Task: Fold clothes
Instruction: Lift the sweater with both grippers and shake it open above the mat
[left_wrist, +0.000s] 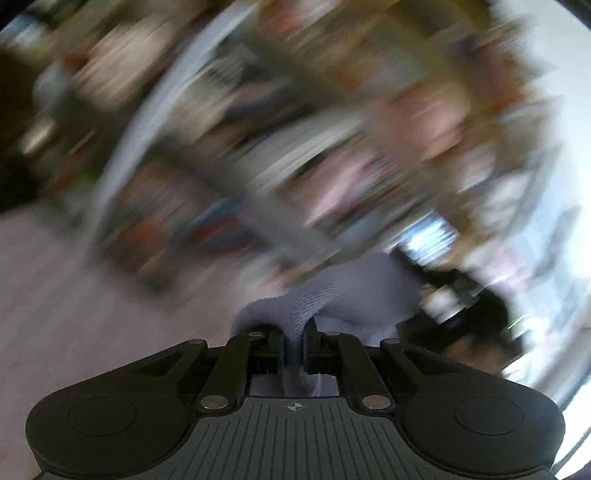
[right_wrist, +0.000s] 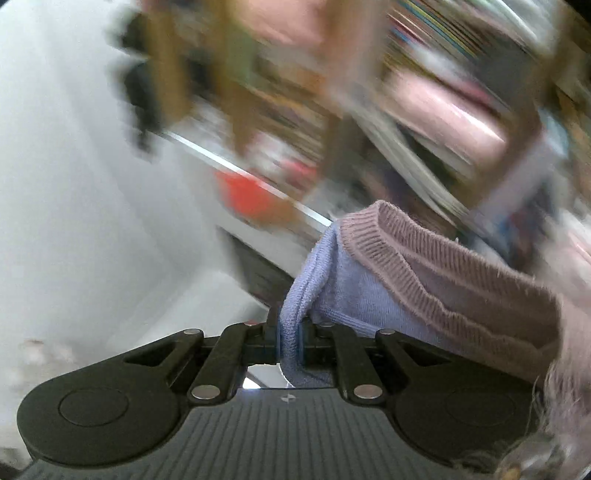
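Observation:
A knitted garment, pale lavender-blue with a dusty pink ribbed band, is held by both grippers. In the left wrist view my left gripper is shut on a bunched fold of the lavender garment, which rises ahead and to the right. In the right wrist view my right gripper is shut on a lavender edge of the garment; the pink ribbed band drapes off to the right. How the rest of the cloth hangs is hidden.
Both views are heavily motion-blurred. A pinkish flat surface shows at the left of the left wrist view, with cluttered shelves behind. The other gripper's dark body appears at right. A white wall fills the right wrist view's left.

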